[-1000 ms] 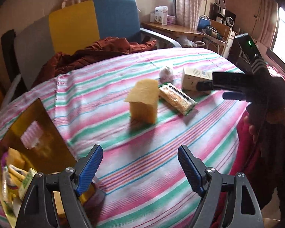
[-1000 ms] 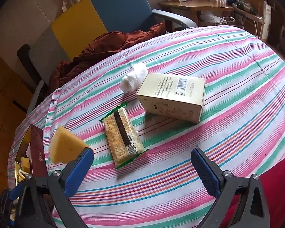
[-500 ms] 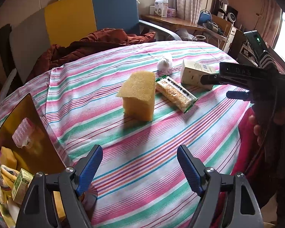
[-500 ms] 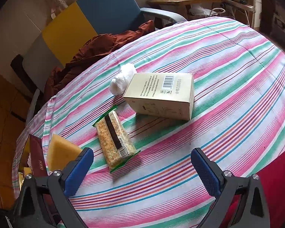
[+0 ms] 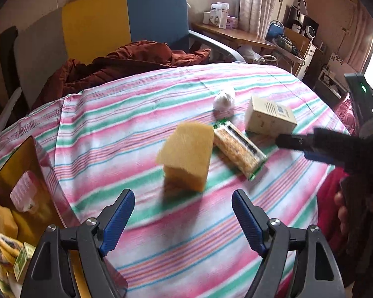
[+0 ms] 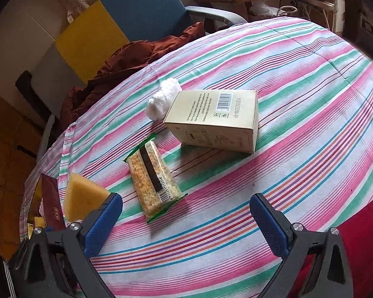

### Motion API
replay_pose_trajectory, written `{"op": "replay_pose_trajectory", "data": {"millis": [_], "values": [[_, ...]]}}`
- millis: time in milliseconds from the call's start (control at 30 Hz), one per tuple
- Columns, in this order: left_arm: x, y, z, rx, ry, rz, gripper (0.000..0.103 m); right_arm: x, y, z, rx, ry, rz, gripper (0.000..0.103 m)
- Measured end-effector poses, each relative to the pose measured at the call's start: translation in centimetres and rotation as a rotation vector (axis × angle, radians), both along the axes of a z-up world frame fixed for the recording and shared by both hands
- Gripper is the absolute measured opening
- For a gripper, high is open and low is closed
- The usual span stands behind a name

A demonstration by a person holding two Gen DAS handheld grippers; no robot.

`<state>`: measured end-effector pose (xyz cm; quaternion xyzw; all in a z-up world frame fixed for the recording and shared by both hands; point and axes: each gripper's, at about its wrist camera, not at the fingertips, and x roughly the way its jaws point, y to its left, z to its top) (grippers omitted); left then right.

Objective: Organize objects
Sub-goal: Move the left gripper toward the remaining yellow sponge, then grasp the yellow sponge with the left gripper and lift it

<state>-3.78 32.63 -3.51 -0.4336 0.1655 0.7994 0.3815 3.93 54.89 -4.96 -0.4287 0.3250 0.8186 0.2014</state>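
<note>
On the striped tablecloth [image 5: 141, 114], nearest the viewer, the left gripper [image 5: 182, 219] hangs with its blue pads spread wide and nothing between them, aimed at the yellow sponge [image 5: 186, 154] standing at twelve o'clock just ahead. The right gripper [image 6: 186, 219] is likewise wide open and empty, with the snack bar packet [image 6: 153, 176] at eleven o'clock before it. The step in hand appears to be the approach to a pick: the left gripper would need to advance, straddle the sponge, and close, then carry it to the open gold-lined box [image 5: 15, 173] at nine o'clock, which already holds several items. Beyond lie the beige carton [image 6: 215, 120] and, farthest, a crumpled white wad [image 6: 164, 98]. Count on the cloth: one sponge, one packet, one carton, one wad; one box.
</note>
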Motion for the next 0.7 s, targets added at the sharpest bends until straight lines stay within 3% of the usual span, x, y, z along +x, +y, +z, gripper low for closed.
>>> {"op": "replay_pose_trajectory", "data": {"millis": [400,467,700], "values": [[-2.9,4.6,-3.1,-0.028,-0.043,-0.004,0.081,-0.3,-0.2,-0.4,-0.015,-0.011,0.016,0.103],[-3.5,4.9,-4.0,-0.026,-0.084,0.006,0.052,-0.3,-0.2,-0.4,-0.017,-0.011,0.015,0.103],[-3.5,4.6,-4.3,0.009,-0.101,-0.002,0.05,0.1,0.3,-0.3,-0.039,0.009,-0.011,0.103]]}}
